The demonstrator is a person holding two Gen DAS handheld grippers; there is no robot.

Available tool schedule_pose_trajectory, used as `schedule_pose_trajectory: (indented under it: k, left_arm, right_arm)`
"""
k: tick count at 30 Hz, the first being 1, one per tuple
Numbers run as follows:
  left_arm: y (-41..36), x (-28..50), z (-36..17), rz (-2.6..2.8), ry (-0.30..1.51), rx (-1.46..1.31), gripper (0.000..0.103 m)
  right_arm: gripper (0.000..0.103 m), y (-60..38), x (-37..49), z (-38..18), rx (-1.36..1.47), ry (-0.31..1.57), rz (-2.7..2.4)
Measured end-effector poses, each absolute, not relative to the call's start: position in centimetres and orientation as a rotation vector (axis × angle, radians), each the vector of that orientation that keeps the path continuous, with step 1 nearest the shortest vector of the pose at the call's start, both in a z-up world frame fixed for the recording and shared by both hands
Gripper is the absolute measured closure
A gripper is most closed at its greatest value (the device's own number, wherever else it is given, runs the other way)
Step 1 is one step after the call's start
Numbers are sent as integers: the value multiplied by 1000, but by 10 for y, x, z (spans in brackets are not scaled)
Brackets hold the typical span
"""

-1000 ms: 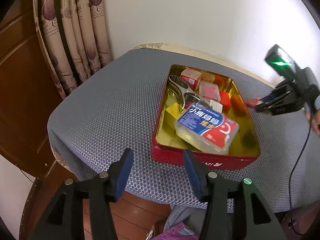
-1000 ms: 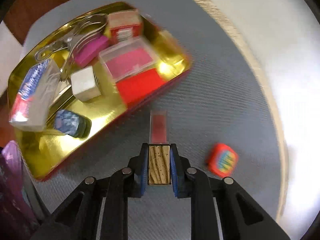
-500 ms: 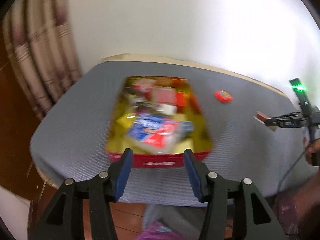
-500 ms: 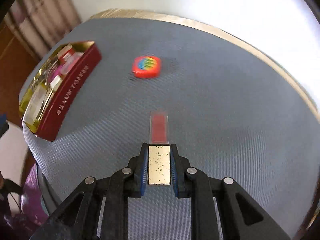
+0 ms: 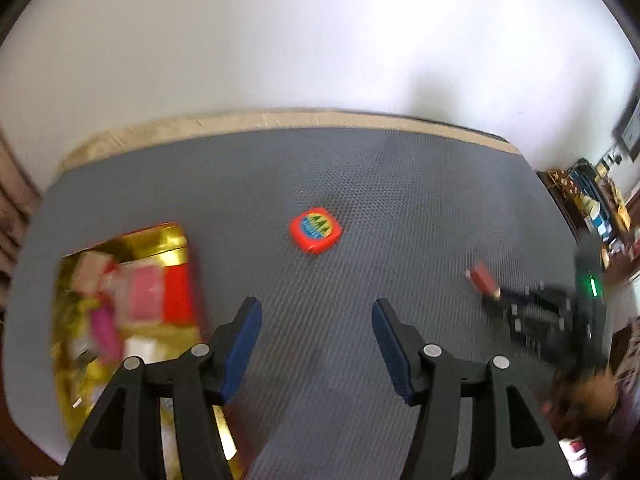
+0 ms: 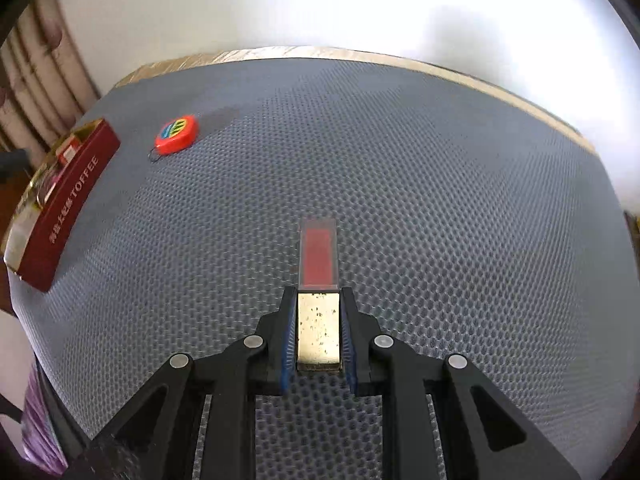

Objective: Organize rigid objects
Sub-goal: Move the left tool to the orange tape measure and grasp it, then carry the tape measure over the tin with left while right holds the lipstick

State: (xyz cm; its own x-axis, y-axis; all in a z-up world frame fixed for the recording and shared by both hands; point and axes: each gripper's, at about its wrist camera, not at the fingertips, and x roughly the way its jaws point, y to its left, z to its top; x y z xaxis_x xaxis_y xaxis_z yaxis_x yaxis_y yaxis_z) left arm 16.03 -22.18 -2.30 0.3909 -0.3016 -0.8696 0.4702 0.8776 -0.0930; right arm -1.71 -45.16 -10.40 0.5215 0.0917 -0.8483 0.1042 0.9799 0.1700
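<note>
The right gripper, clamping a red-capped gold lighter, is hovering above the grey mat, so it should lower flat before releasing, while the left gripper's empty jaws, just widening, are facing the tape measure.

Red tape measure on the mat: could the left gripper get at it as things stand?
Probably yes. The left gripper is open and empty, its jaws just widened, and the red tape measure lies alone on the grey mat ahead of it, apart from the toffee tin.

Tin contents motion-blurred, cut by left gripper; hand smeared.
</note>
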Motion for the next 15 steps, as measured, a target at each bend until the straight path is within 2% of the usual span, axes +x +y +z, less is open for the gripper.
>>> schedule_pose_trajectory:
  k: [7, 15]
  left_arm:
    - [-270, 246, -78, -412, 1282, 126, 44]
    - [-293, 269, -97, -364, 1313, 137, 44]
  right_arm:
    - [83, -463, -29, -108, 242, 987, 13]
    - [82, -493, -52, -107, 311, 961, 39]
